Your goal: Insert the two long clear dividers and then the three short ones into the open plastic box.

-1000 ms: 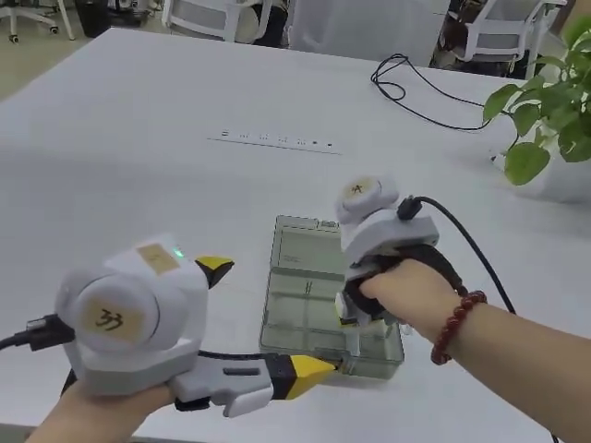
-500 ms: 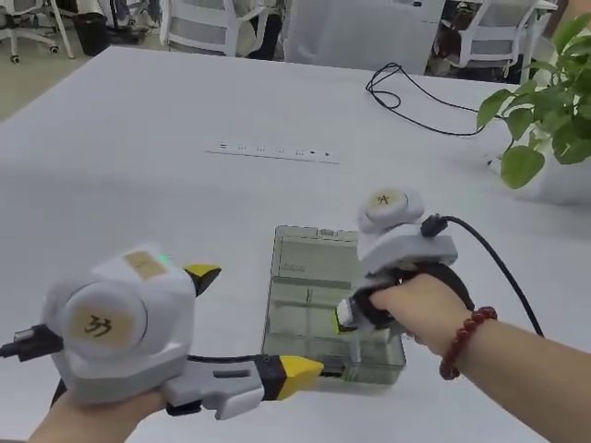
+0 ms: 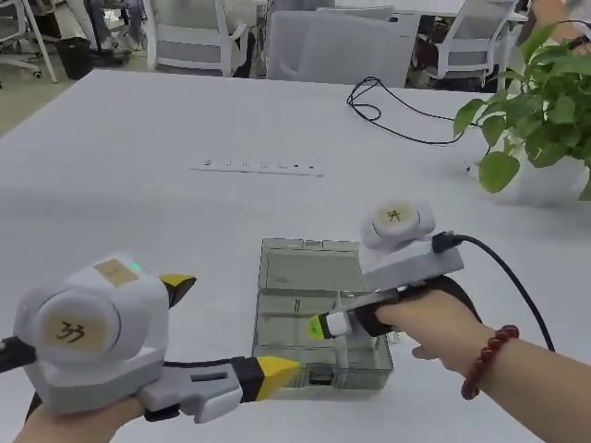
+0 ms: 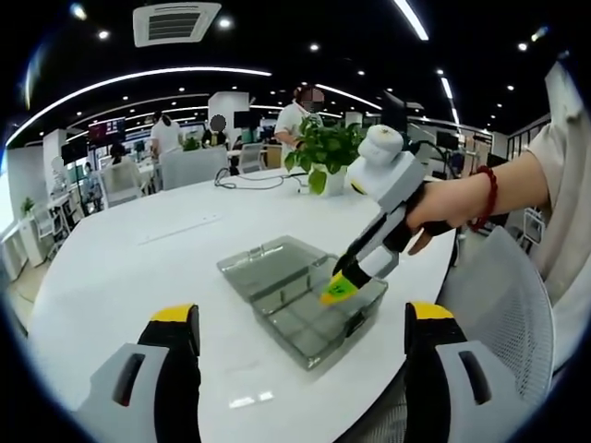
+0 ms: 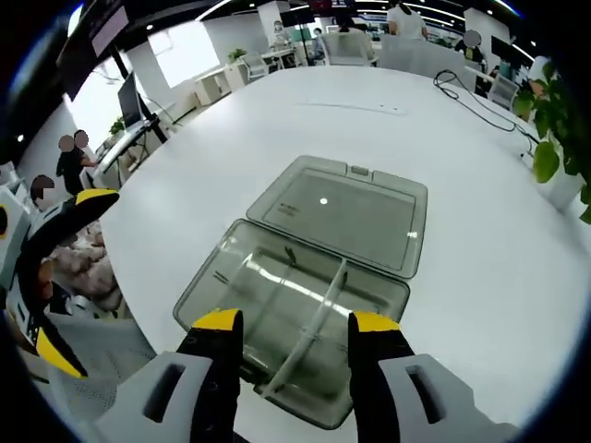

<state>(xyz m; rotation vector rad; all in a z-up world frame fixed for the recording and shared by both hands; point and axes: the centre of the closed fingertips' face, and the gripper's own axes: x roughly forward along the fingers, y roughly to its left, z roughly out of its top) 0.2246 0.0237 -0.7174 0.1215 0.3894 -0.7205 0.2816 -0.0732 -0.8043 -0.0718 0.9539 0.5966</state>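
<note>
- Jaws of the right gripper (image 5: 297, 323) spread apart, pinching nothing, yellow tips low over the base of the open clear plastic box (image 5: 199, 286).
- Jaws of the left gripper (image 4: 300, 314) likewise spread wide and empty, out at the box's 9 o'clock side in the head view, one tip near the front corner, apparently not touching.
- One thin clear divider strip (image 5: 319, 318) standing inside the base, running from 6 toward 12 o'clock in the right gripper view, right in the gap between the spread jaws, touching neither as far as visible.
- Long piece or short piece: cannot tell from these views.
- Flat hinged lid (image 5: 342, 212) folded back on the white table (image 5: 517, 240), at 12 o'clock from the right jaws.
- Likely risk: a tip brushing the strip while pulling away and tipping it out of its slots, given so little room either side.
- Further risk: the light box skidding on the smooth table under any sideways push, with nothing bracing it.
</note>
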